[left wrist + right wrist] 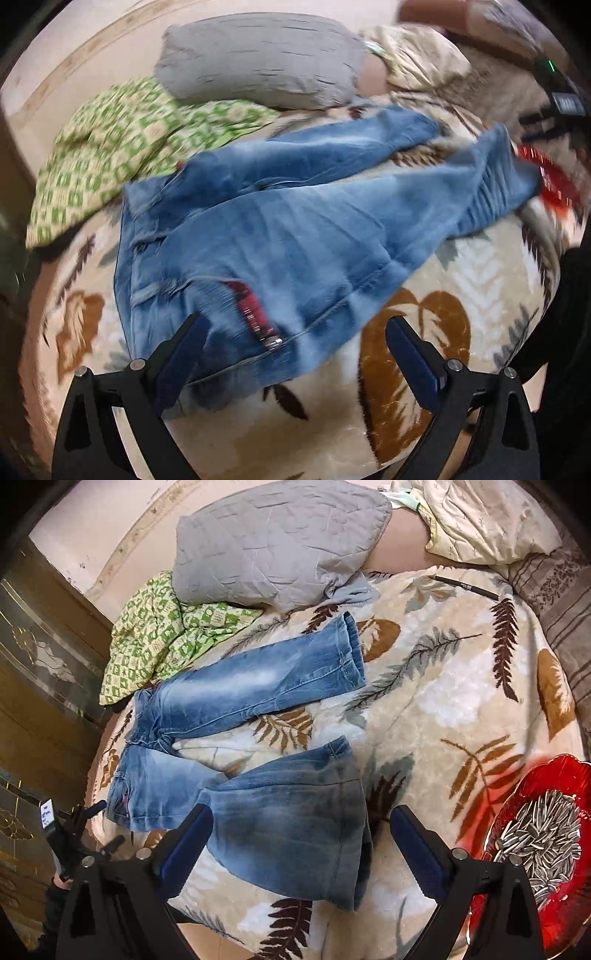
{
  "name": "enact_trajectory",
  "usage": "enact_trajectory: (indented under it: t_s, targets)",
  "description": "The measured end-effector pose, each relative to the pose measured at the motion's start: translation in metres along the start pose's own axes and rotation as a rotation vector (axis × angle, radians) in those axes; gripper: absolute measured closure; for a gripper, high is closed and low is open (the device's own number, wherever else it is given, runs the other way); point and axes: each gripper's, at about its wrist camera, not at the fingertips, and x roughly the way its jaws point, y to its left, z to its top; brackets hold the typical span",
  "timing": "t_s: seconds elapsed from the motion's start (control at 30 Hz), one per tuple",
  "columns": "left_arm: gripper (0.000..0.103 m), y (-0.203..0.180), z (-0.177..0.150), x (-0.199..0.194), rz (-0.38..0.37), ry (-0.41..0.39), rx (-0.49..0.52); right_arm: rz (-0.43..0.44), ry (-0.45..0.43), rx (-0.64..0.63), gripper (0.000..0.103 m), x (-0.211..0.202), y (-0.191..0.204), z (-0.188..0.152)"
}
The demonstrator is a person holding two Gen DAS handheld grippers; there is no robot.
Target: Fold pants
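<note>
Faded blue jeans (258, 686) lie spread on a leaf-patterned blanket (443, 686), legs apart in a V, waist at the left. My right gripper (301, 830) is open, hovering over the hem end of the near leg (295, 823). In the left wrist view the jeans (295, 221) run from the waist at lower left to the leg ends at upper right. My left gripper (293, 343) is open just above the waist edge, where a red inner label (251, 310) shows. That view is motion-blurred.
A grey pillow (280, 542) and a green checked cloth (162, 635) lie behind the jeans. A red glass dish of sunflower seeds (539, 849) sits at the right on the blanket. A cream pillow (487, 517) is at the back right. A wooden door (40, 686) stands left.
</note>
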Motion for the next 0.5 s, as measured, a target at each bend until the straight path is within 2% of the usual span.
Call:
enact_trajectory:
  t_s: [0.07, 0.17, 0.37, 0.5]
  targets:
    - [0.005, 0.009, 0.003, -0.001, -0.048, -0.005, -0.051, -0.004, 0.005, 0.012, 0.005, 0.001, -0.004, 0.002]
    - [0.006, -0.001, 0.01, -0.002, -0.11, -0.017, -0.039, 0.008, 0.018, 0.055, 0.005, 0.004, -0.012, 0.009]
    - [0.006, -0.087, 0.057, 0.008, -0.223, -0.066, 0.215, 0.031, 0.06, 0.143, 0.005, 0.011, -0.027, 0.02]
    - [0.006, -0.132, 0.097, 0.025, -0.27, -0.092, 0.316, 0.032, 0.076, 0.161, 0.005, 0.01, -0.03, 0.02]
